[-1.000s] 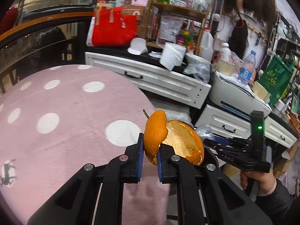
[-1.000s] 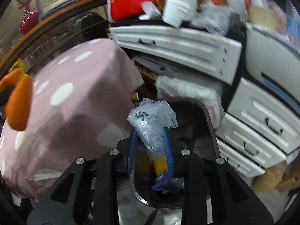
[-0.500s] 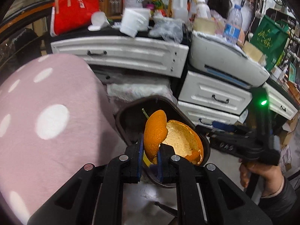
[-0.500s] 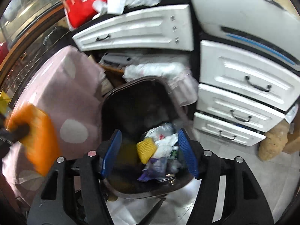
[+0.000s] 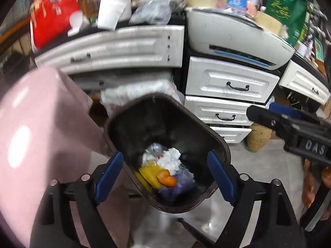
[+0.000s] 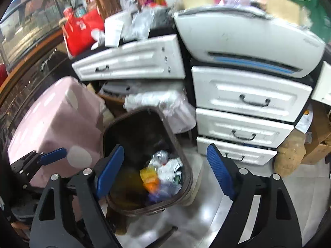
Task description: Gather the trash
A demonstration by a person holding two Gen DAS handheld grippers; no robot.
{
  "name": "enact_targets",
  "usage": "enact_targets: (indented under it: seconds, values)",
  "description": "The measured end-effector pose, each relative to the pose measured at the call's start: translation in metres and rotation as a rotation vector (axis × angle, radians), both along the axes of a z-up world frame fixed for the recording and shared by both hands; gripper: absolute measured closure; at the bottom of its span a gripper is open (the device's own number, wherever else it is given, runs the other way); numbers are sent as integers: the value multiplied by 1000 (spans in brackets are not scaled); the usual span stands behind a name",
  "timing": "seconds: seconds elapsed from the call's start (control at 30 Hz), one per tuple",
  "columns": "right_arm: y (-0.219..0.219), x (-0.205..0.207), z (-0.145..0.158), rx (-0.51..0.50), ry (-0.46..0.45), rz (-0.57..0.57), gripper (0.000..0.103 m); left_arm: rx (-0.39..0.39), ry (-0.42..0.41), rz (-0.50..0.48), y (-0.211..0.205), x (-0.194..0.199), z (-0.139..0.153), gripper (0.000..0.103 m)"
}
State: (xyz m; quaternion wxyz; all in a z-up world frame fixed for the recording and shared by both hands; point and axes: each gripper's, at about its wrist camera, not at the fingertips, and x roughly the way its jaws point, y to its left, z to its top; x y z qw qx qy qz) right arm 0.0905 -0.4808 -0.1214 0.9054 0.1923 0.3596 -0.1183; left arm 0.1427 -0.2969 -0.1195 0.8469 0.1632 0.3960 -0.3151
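A dark brown trash bin (image 5: 224, 146) stands on the floor below both grippers. Orange peel (image 5: 167, 179) lies in it among crumpled paper, a yellow scrap and clear plastic wrap (image 5: 154, 149). My left gripper (image 5: 164, 159) hangs over the bin, its jaws opening wide with nothing between them. My right gripper (image 6: 165, 150) is above the same bin (image 6: 187, 171), its jaws also opening and empty; the peel (image 6: 152, 184) shows below it. The right gripper (image 5: 266, 111) reaches in from the right in the left wrist view.
A table under a pink dotted cloth (image 5: 41, 136) is close on the bin's left. White drawers (image 5: 231, 82) and a grey printer (image 5: 238, 35) stand behind it, cluttered on top. A tan sack (image 5: 258, 139) sits on the grey floor to the right.
My left gripper moved from over the pink cloth to above the bin and let go of the orange peel, which now lies inside. My right gripper dropped the plastic wrap and opened wider.
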Motion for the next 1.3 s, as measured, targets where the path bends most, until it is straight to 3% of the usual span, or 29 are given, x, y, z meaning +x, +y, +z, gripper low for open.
enact_targets:
  seconds: [0.17, 0.27, 0.43, 0.53, 0.73, 0.87, 1.1, 1.3]
  values:
    - [16, -30, 39, -93, -129, -80, 13, -94, -138, 37, 29, -30, 41, 7]
    - [43, -51, 67, -168, -216, -101, 6, -161, -244, 81, 57, -51, 68, 6]
    - [99, -82, 99, -292, -319, -81, 6, -191, -377, 179, 103, -83, 98, 6]
    - [131, -103, 108, -340, -379, -54, 6, -196, -410, 248, 134, -100, 106, 6]
    - [178, -131, 110, -309, -385, 42, 6, -168, -489, 396, 191, -138, 115, 6]
    - [205, -148, 105, -355, -405, 57, 6, -177, -533, 482, 222, -164, 115, 6]
    - [229, -164, 99, -397, -411, 90, 6, -261, -568, 557, 250, -179, 122, 6]
    - [236, -174, 103, -431, -471, 99, 6, -285, -565, 555, 255, -187, 120, 6]
